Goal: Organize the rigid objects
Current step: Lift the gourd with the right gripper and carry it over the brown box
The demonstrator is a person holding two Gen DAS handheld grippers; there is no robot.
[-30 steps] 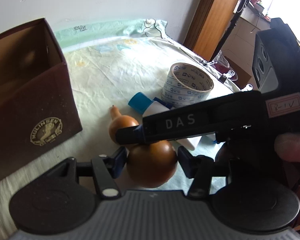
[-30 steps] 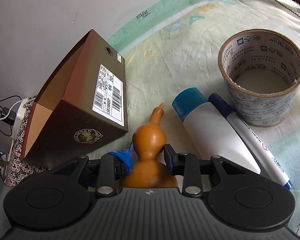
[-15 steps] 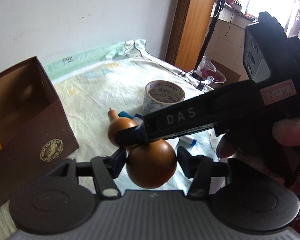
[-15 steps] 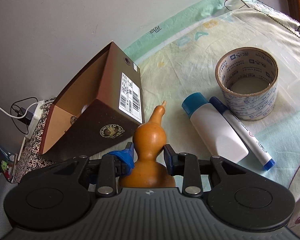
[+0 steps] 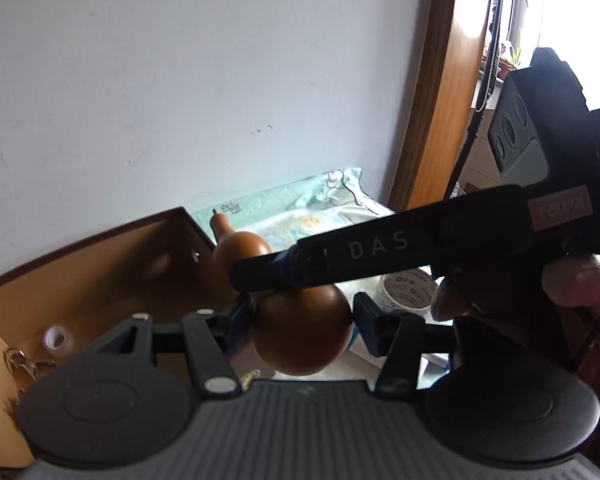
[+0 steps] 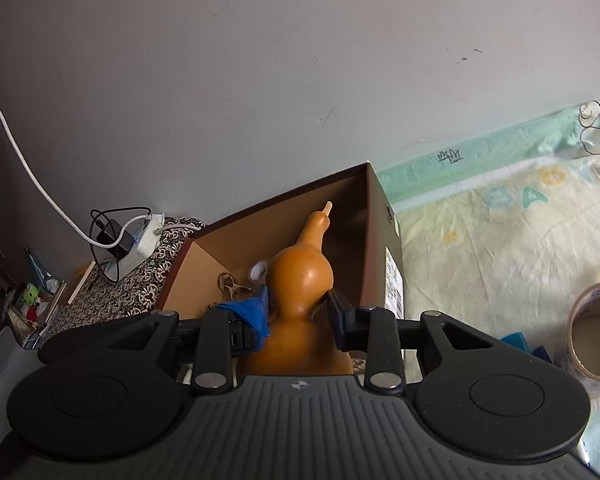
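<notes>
- Right gripper (image 6: 296, 316) is pinching the orange gourd (image 6: 300, 280) at its narrow waist, both pads pressing in, stem pointing away and up.
- Left gripper (image 5: 302, 320) is flanking the gourd's round lower bulb; whether its pads are touching is unclear.
- Gourd is hanging over the open brown box (image 6: 376, 216), directly ahead of both grippers.
- Tape roll (image 6: 596, 336) is lying to the right on the bedsheet (image 6: 500, 248).

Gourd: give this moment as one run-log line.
gourd | held at waist by right tool | left tool brackets base | over open box | tape on bed
</notes>
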